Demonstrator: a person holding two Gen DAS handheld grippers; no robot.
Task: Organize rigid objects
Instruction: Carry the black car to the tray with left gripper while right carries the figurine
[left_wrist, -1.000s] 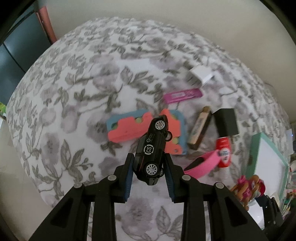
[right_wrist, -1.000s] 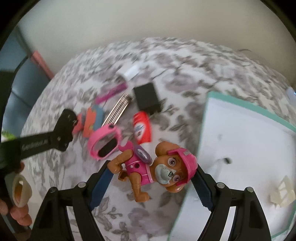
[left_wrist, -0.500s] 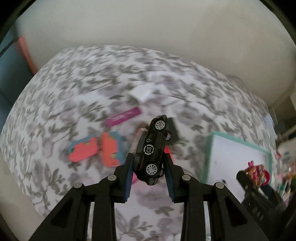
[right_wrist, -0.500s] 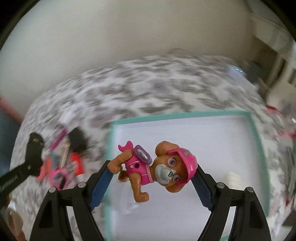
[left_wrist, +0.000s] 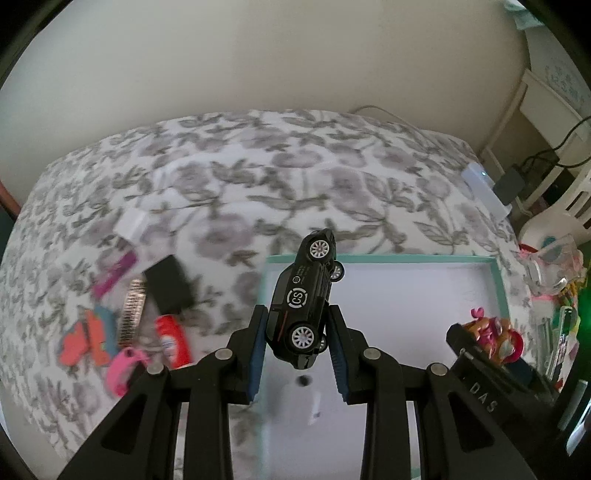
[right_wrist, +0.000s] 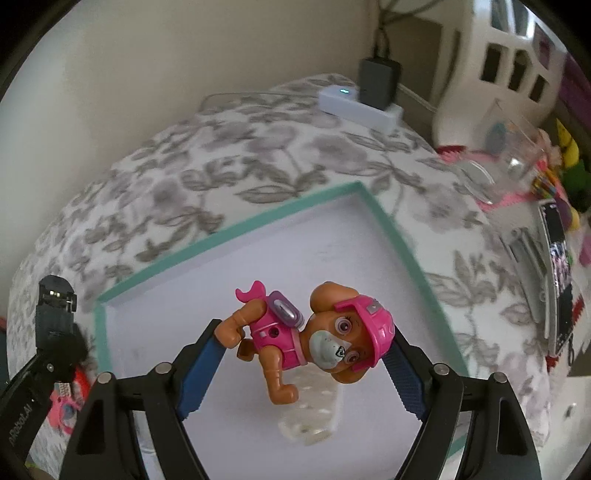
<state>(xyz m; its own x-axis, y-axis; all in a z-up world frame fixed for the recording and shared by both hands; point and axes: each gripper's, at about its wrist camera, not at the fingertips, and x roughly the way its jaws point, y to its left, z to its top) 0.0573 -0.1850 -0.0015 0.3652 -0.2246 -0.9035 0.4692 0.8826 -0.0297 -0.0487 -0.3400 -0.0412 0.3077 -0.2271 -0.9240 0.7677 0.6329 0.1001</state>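
Observation:
My left gripper (left_wrist: 298, 328) is shut on a black toy car (left_wrist: 304, 301), held nose-up above the near left part of a white tray with a teal rim (left_wrist: 406, 258). My right gripper (right_wrist: 303, 354) is shut on a pink-and-brown toy dog figure (right_wrist: 310, 338), gripped at its paw and helmet, and hangs over the same tray (right_wrist: 236, 229). That dog figure (left_wrist: 493, 334) and right gripper also show at the tray's right side in the left wrist view. A pale perforated piece (right_wrist: 314, 410) lies in the tray under the dog.
Left of the tray on the floral cloth lie a black box (left_wrist: 168, 282), a red tube (left_wrist: 173, 341), a pink band (left_wrist: 122, 369), orange-and-blue foam pieces (left_wrist: 90, 332), a magenta bar (left_wrist: 116, 271) and a white block (left_wrist: 129, 223). A white power strip (right_wrist: 358, 101) and clutter sit at the right.
Both grippers have swung to the right, away from the scattered items, and now hang over the white tray. The car and the dog figure stay gripped as before.

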